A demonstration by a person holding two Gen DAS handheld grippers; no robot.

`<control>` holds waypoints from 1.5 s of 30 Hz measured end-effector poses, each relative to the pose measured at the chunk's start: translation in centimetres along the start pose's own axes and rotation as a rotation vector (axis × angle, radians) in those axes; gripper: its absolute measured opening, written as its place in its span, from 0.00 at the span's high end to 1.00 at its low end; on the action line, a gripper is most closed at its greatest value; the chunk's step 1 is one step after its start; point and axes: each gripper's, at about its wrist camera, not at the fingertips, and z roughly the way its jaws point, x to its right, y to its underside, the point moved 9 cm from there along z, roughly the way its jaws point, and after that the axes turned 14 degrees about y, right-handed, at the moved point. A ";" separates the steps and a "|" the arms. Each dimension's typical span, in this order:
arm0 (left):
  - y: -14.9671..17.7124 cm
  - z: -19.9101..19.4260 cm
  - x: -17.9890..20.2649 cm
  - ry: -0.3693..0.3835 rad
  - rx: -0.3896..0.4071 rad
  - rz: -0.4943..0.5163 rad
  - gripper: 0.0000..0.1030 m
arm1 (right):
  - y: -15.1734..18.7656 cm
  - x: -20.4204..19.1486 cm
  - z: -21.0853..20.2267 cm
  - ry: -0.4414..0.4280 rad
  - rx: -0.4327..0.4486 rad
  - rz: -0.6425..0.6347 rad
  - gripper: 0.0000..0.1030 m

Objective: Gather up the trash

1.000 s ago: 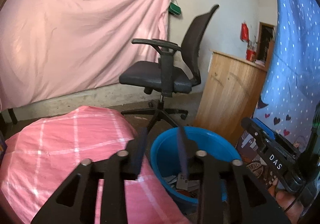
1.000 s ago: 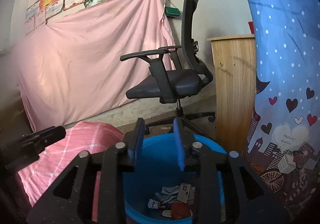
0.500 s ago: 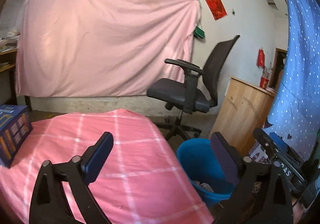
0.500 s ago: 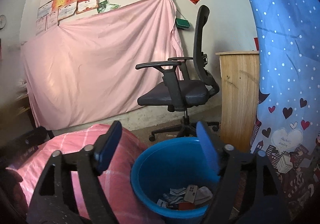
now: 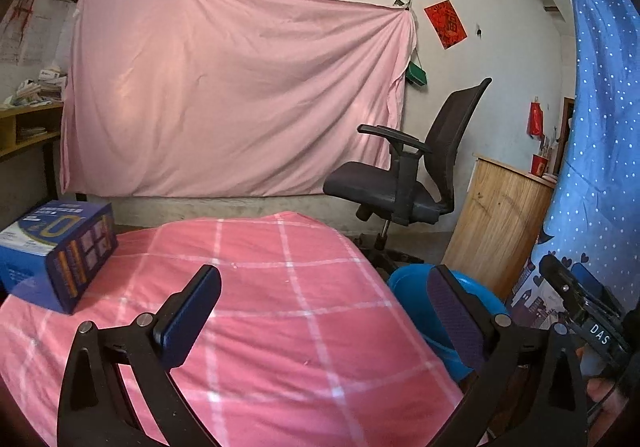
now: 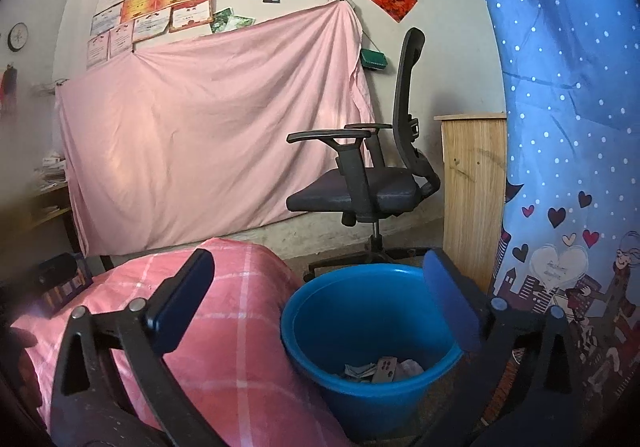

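Left wrist view: left gripper [image 5: 320,311] has its jaws spread wide and still opening, nothing btwn them. It hangs over a table w/ a pink checked cloth [image 5: 256,287]. A blue carton [image 5: 56,247] sits on the cloth at far left, well apart from the fingers. The blue bucket [image 5: 412,279] stands off the table's right edge, partly hidden behind the right finger; its contents can't be seen from here. The other gripper's black body shows at the right edge, w/ part of a hand below it. Behind: black office chair [image 5: 404,183], wooden cabinet [image 5: 500,223], pink sheet [image 5: 232,99] hung on the wall, blue dotted curtain [image 5: 600,127] at right.

Right wrist view: right gripper [image 6: 320,303] is likewise wide apart and still opening, empty — the bucket [image 6: 360,307] sits on the floor below and ahead, framed btwn the two fingers, touching neither. Trash [image 6: 380,367] lies at its bottom: crumpled paper bits and a small card-like piece. Pink cloth just left of the bucket, curtain right, chair and cabinet beyond.
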 end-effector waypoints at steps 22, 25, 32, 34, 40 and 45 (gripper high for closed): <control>2.8 -8.0 -1.3 -0.032 0.002 0.068 0.02 | 2.1 -1.7 -10.6 0.023 0.022 -0.030 0.00; 3.2 -9.4 -1.5 -0.033 0.007 0.066 0.02 | 2.5 -2.4 -11.9 0.015 0.019 -0.029 0.00; 4.5 -12.2 -1.6 -0.050 -0.001 0.093 0.02 | 3.8 -4.1 -14.2 -0.003 0.005 -0.033 0.00; 5.0 -13.0 -1.7 -0.059 -0.004 0.092 0.02 | 4.1 -4.6 -14.8 -0.009 0.002 -0.034 0.00; 6.0 -15.4 -2.5 -0.088 0.006 0.068 0.02 | 4.9 -6.0 -16.6 -0.031 0.003 -0.047 0.00; 6.6 -17.4 -2.7 -0.108 0.022 0.071 0.02 | 5.7 -7.1 -18.3 -0.039 0.008 -0.058 0.00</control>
